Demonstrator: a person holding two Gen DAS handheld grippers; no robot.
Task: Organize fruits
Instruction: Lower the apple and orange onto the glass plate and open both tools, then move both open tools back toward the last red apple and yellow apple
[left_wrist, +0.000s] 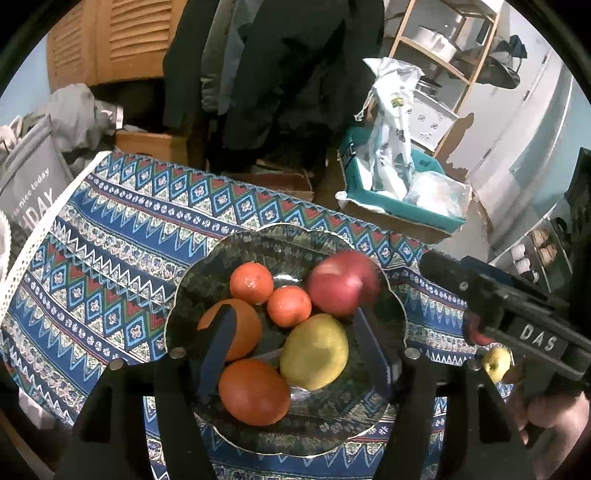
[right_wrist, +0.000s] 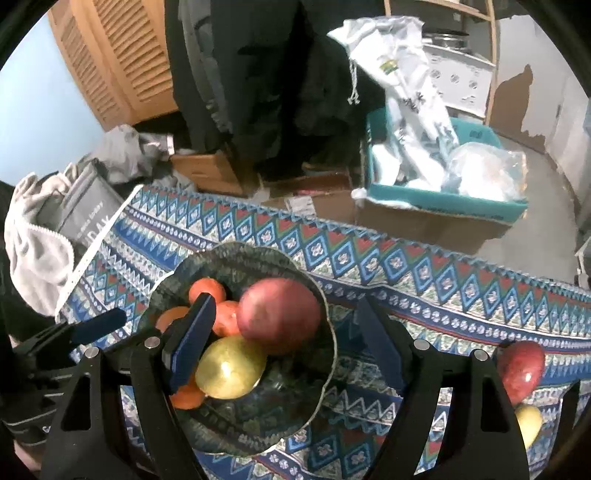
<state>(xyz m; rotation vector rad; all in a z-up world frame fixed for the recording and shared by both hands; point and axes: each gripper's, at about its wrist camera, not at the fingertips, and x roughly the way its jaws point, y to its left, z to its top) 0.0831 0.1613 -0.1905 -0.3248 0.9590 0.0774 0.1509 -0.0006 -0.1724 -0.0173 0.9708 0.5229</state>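
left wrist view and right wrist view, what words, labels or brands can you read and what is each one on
"DAS": white letters on the right gripper body, left wrist view.
"nice today": small white line on the grey bag.
"DAY": large white letters below it on the grey bag, the start cut off.
White plastic bag in the teal box: yellow-green label, too blurred to read.

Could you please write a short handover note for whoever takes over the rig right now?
Left gripper: open, empty, above the bowl.
Right gripper: open, empty, also over the bowl.
In the bowl: four oranges, among them a big one, a yellow fruit and a red apple.
Done: those six fruits are in.
Left: a second red apple and a small yellow fruit lie on the tablecloth, on the right-hand side. They probably go in next, and the right gripper is nearer.
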